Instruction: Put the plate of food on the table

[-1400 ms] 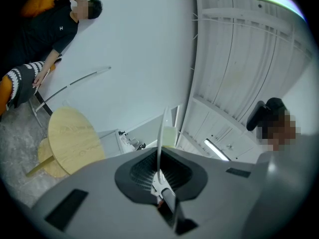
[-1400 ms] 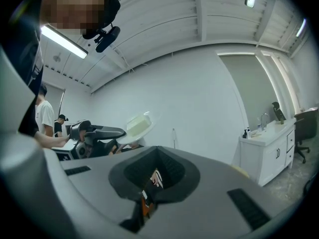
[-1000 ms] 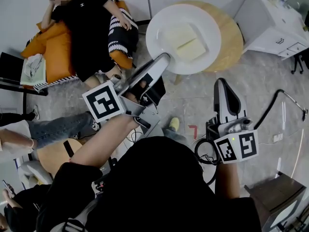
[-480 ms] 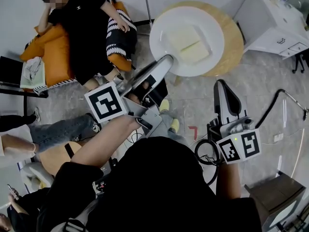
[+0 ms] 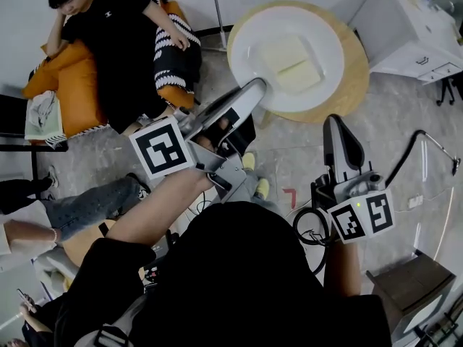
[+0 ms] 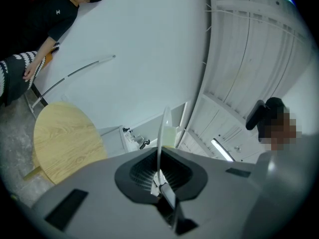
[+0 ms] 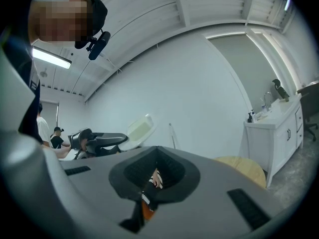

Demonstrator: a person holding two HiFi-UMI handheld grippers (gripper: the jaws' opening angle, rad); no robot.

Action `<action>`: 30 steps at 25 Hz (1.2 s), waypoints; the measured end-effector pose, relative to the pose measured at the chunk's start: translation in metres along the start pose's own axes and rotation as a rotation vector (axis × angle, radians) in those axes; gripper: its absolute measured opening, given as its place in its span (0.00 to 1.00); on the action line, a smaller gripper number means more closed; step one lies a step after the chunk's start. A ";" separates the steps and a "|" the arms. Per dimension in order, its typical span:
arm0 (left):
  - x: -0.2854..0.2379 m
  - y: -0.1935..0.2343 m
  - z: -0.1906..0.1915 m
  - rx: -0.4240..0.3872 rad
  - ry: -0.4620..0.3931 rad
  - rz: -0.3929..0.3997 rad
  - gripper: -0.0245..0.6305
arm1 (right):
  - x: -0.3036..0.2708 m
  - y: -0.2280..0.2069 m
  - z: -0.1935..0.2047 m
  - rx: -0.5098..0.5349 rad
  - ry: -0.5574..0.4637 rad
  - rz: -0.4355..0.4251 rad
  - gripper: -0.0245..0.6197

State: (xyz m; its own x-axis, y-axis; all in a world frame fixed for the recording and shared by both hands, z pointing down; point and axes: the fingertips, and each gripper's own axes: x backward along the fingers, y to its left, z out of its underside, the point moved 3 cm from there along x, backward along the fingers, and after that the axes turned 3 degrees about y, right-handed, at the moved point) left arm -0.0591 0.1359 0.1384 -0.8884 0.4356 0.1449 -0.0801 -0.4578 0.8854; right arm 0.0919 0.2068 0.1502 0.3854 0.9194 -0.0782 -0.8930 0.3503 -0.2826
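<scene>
In the head view a white plate (image 5: 253, 45) with pale yellow slabs of food (image 5: 291, 65) hangs over a round wooden table (image 5: 352, 56). My left gripper (image 5: 255, 91) is shut on the plate's near rim. In the left gripper view the plate (image 6: 162, 128) stands edge-on between the jaws of the left gripper (image 6: 158, 174), with the food (image 6: 171, 133) beside it and the table (image 6: 65, 143) at the left. My right gripper (image 5: 335, 123) is shut and empty, to the right of the plate. The right gripper view shows the right gripper (image 7: 154, 177), the plate (image 7: 139, 128) and the table (image 7: 244, 168).
A person lies on an orange sofa (image 5: 72, 78) at the upper left. A white cabinet (image 5: 412, 27) stands right of the table. Another person's legs (image 5: 79, 204) reach in from the left. A dark stool (image 5: 405, 288) and cables (image 5: 419, 150) are on the floor at the right.
Both grippers and the plate have shifted a little to the right, so the plate now lies further over the wooden table. Both grips look the same.
</scene>
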 end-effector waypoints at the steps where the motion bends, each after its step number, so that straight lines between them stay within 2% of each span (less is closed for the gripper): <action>1: -0.001 0.001 0.000 0.006 0.003 0.004 0.06 | -0.001 0.001 0.000 0.002 0.003 0.004 0.05; 9: -0.006 0.002 -0.003 0.009 0.023 0.054 0.06 | -0.013 0.007 -0.001 0.048 0.015 0.014 0.05; 15: -0.006 0.008 -0.014 0.014 0.021 0.062 0.06 | -0.029 0.011 -0.001 0.066 0.033 0.007 0.05; 20: -0.005 0.033 -0.044 0.044 0.032 0.037 0.06 | -0.066 0.013 -0.005 0.065 0.045 0.023 0.05; 30: -0.024 0.046 -0.062 0.067 0.015 0.040 0.06 | -0.083 -0.002 -0.016 0.080 0.041 0.024 0.05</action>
State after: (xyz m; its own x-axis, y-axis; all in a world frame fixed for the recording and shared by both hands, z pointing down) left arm -0.0693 0.0569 0.1481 -0.8972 0.4057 0.1745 -0.0141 -0.4212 0.9069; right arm 0.0652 0.1272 0.1416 0.3711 0.9203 -0.1241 -0.9173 0.3426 -0.2028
